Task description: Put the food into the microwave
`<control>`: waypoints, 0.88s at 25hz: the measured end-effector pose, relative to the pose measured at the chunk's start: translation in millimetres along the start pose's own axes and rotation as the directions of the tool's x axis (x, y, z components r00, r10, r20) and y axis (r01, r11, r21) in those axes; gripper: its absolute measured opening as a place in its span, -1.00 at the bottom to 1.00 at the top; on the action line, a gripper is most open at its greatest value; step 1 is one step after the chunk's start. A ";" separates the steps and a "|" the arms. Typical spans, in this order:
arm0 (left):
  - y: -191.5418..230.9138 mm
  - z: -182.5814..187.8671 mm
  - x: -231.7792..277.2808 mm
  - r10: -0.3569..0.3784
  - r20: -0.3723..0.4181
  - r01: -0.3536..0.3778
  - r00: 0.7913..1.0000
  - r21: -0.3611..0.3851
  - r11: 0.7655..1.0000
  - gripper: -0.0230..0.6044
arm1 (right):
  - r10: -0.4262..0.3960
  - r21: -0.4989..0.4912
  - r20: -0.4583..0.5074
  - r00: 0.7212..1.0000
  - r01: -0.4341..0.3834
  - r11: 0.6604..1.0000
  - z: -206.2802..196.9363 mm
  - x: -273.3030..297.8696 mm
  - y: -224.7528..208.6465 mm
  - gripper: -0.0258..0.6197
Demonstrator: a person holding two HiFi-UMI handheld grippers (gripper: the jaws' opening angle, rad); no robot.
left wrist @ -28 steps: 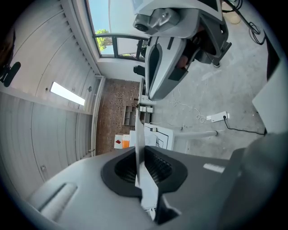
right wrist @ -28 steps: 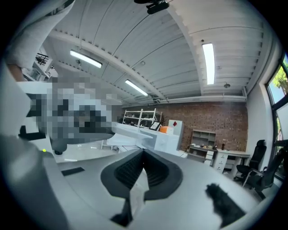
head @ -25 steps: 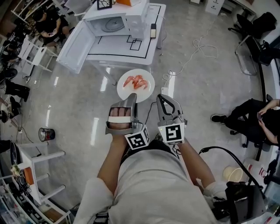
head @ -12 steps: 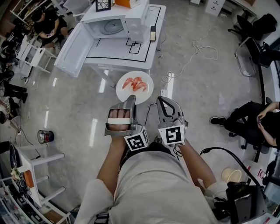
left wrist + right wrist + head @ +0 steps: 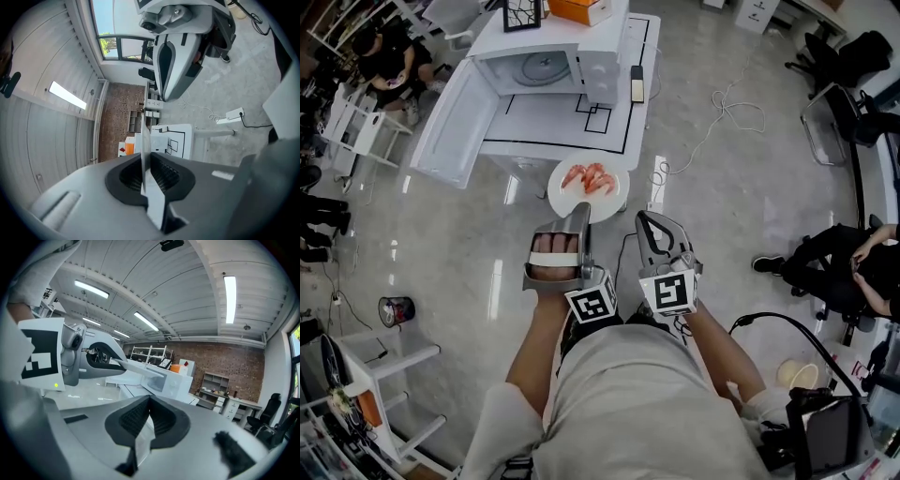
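Observation:
A white plate (image 5: 600,199) with pink shrimp (image 5: 588,176) hangs just before the white table (image 5: 617,112). My left gripper (image 5: 581,214) is shut on its near rim. In the left gripper view the plate (image 5: 145,140) shows edge-on between the pads of the left gripper (image 5: 146,176). The microwave (image 5: 546,64) stands on the table with its door (image 5: 455,112) swung wide to the left and its turntable showing. Beside the plate my right gripper (image 5: 648,223) is shut and holds nothing. The right gripper view shows the right gripper (image 5: 149,420) shut, with the microwave (image 5: 171,383) ahead.
An orange box (image 5: 584,9) and a framed card (image 5: 523,11) sit on top of the microwave. A dark remote (image 5: 637,82) lies on the table. A power strip (image 5: 661,192) with a cable lies on the floor. People sit at the right (image 5: 839,258) and top left (image 5: 384,52).
Both grippers and the plate have moved forward toward the table. The plate's far rim now meets the table's front edge, and the microwave sits closer.

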State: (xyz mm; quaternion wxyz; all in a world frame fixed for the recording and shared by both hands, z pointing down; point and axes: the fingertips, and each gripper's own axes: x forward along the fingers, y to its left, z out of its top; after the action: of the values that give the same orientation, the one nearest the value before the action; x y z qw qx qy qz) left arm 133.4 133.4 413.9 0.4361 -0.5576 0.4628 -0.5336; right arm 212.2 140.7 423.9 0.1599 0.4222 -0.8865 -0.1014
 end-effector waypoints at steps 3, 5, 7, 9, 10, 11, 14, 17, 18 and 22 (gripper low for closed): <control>7.5 -26.6 25.9 0.001 0.019 -0.002 1.000 0.020 1.000 -0.82 | -0.002 0.002 -0.011 1.000 0.002 1.000 9.5 37.1 4.6 -0.89; 13.2 -45.0 43.3 0.002 0.030 -0.003 1.000 0.032 0.999 -0.82 | -0.002 0.000 -0.021 1.000 0.002 1.000 15.1 63.6 10.1 -0.89; 18.7 -61.4 58.6 0.000 0.044 -0.001 0.999 0.037 0.999 -0.81 | -0.006 0.012 -0.024 1.000 0.006 1.000 21.1 86.2 15.7 -0.89; 23.5 -78.0 72.3 0.010 0.059 -0.013 0.998 0.053 0.998 -0.82 | -0.010 0.023 -0.023 1.000 0.010 1.000 27.5 107.3 21.6 -0.89; 24.7 -87.2 79.2 0.016 0.065 -0.020 0.998 0.067 0.998 -0.82 | -0.011 0.019 -0.025 1.000 0.011 1.000 30.0 118.2 24.6 -0.89; 23.6 -96.4 85.2 0.015 0.070 -0.020 0.997 0.075 0.997 -0.82 | -0.010 0.009 -0.031 0.999 0.011 1.000 32.0 128.4 28.3 -0.89; 27.6 -119.4 95.5 0.009 0.092 -0.015 0.996 0.072 0.997 -0.82 | -0.015 -0.023 -0.062 0.998 0.014 1.000 36.4 149.4 39.2 -0.89; 37.6 -139.9 106.7 0.016 0.096 -0.024 0.995 0.088 0.996 -0.81 | -0.033 -0.026 -0.063 0.997 0.031 0.999 43.7 167.7 43.9 -0.89; 38.1 -144.5 109.0 0.014 0.099 -0.022 0.995 0.083 0.996 -0.81 | -0.033 -0.029 -0.060 0.998 0.031 0.999 47.0 172.2 45.8 -0.89; 37.6 -155.0 116.2 0.020 0.101 -0.027 0.995 0.063 0.998 -0.82 | -0.012 -0.095 -0.082 0.997 0.004 0.995 55.1 182.9 52.4 -0.89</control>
State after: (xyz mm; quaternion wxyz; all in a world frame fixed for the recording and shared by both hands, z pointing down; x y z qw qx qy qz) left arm -23.0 13.3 407.0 0.4827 -0.5640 0.4296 -0.5142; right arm 46.1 32.9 425.5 0.2159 0.4215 -0.8717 -0.1264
